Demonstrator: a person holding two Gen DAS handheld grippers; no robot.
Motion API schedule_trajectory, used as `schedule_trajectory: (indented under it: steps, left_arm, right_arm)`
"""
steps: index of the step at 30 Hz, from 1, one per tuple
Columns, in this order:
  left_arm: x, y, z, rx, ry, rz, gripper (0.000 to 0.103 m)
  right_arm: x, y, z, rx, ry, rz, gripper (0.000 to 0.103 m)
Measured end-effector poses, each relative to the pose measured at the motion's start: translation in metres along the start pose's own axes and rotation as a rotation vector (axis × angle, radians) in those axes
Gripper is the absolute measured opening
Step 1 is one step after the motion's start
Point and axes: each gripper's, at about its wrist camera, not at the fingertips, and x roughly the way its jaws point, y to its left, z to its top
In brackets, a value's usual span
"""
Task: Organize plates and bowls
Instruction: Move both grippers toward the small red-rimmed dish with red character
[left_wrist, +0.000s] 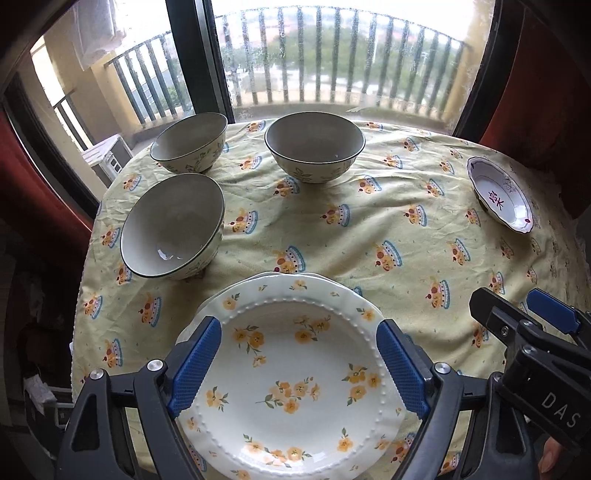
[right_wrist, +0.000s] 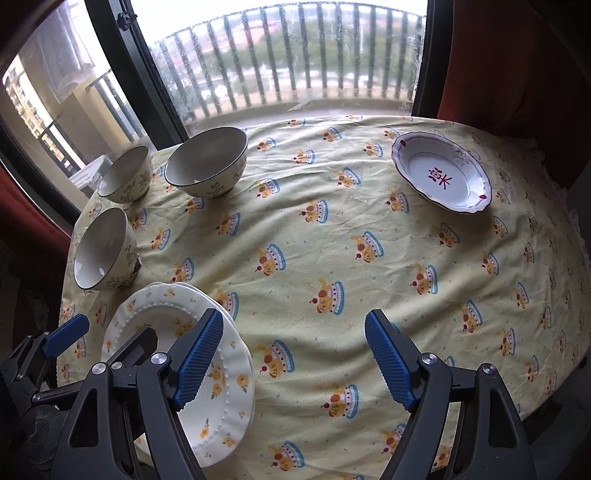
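Note:
A stack of white plates with yellow flowers (left_wrist: 295, 369) (right_wrist: 229, 387) lies at the table's near left. My left gripper (left_wrist: 298, 326) (right_wrist: 110, 332) hovers over it, open, and its blue pads (left_wrist: 195, 365) touch nothing. Three cream bowls with dark rims stand upright and apart: two at the back (left_wrist: 190, 142) (left_wrist: 315, 146) and one nearer at the left (left_wrist: 173, 225); the right wrist view shows them too (right_wrist: 125, 173) (right_wrist: 207, 160) (right_wrist: 103, 247). My right gripper (right_wrist: 293, 317) (left_wrist: 508, 299) is open over bare cloth, right of the stack.
A small white dish with a red character (left_wrist: 498, 194) (right_wrist: 441, 171) sits at the far right. A yellow patterned tablecloth (left_wrist: 369, 240) (right_wrist: 332, 258) covers the round table. Behind it are a window and balcony railing (right_wrist: 295, 55); red curtains hang at both sides.

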Motion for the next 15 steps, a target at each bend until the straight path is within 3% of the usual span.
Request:
schedule_trajectory:
  steps: [8, 15]
  left_arm:
    - [0.004, -0.063, 0.018, -0.030, -0.011, 0.028, 0.082]
    - [0.014, -0.119, 0.035, -0.061, -0.023, 0.027, 0.078]
  right_arm:
    - [0.000, -0.063, 0.029, -0.023, -0.013, 0.028, 0.082]
    - [0.005, -0.117, 0.054, -0.044, -0.035, -0.007, 0.082]
